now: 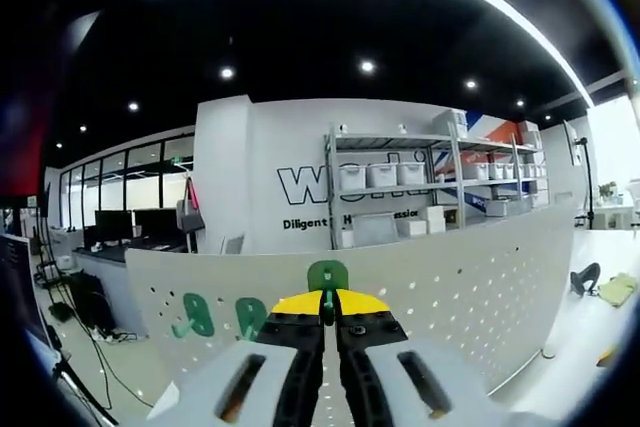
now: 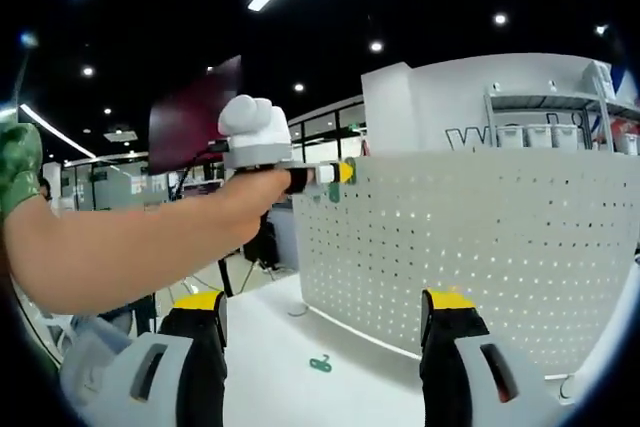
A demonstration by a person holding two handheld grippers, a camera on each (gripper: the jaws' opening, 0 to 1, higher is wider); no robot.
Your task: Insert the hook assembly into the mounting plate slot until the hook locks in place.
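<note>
Behind your work stands an open office hall: a dark ceiling with spot lamps and a long light strip, a white wall with dark lettering, and a metal shelf rack (image 1: 400,182) holding white bins in the middle right of the left gripper view.

Your white perforated mounting plate (image 1: 480,277) stands upright across the lower half of that view. Two green hooks (image 1: 197,315) (image 1: 249,317) already sit on the plate at lower left, side by side and a little apart.

Your left gripper (image 1: 328,305) rises from the bottom centre with its yellow-tipped jaws brought together, pinching a third green hook (image 1: 327,275). That hook's rounded top shows just above the jaw tips, right against the plate's face; you cannot tell from here whether it has seated in a slot.

In the right gripper view, your right gripper (image 2: 325,312) has its two jaws spread wide apart at the bottom of the frame, with nothing between them. The left gripper (image 2: 345,173) comes in from the left at upper centre, carried by a white-gloved hand (image 2: 250,122), its yellow tip at the plate's (image 2: 480,247) top left corner. One more small green hook (image 2: 320,363) lies on the white table (image 2: 270,367) below, between the right gripper's jaws in the frame.
</note>
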